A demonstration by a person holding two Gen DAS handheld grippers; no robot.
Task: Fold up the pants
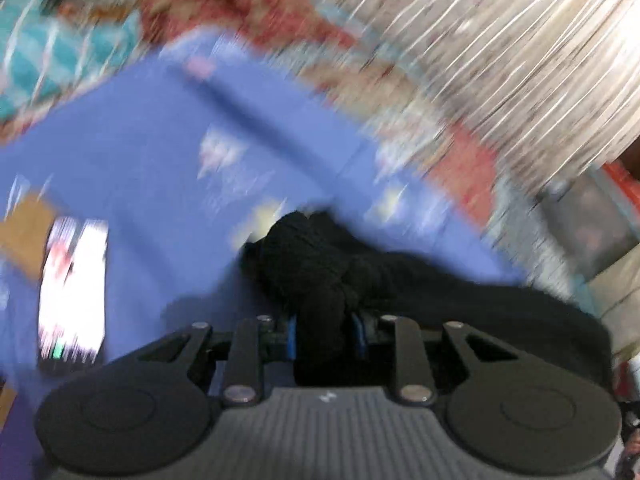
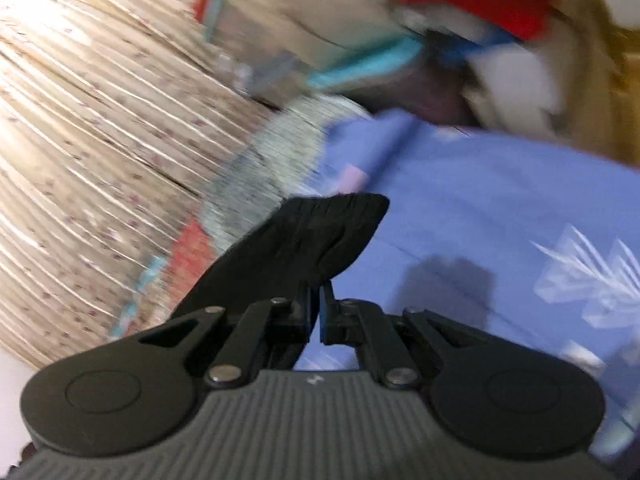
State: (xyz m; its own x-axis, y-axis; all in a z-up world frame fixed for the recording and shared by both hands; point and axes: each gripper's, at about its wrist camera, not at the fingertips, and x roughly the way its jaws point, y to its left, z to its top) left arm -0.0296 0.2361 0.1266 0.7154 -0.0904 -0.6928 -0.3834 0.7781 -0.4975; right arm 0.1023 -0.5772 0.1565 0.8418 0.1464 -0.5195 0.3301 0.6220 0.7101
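- The left wrist view looks forward over the left hand-held gripper (image 1: 325, 338), close above a blue sheet (image 1: 132, 168), tilted and blurred.
- The right wrist view looks forward over the right hand-held gripper (image 2: 320, 312), just as near and blurred.
- Both views share the blue sheet (image 2: 500, 200), the black pants (image 1: 320, 264) (image 2: 316, 236) and a pale streaked fabric (image 1: 520, 48) (image 2: 88, 140).
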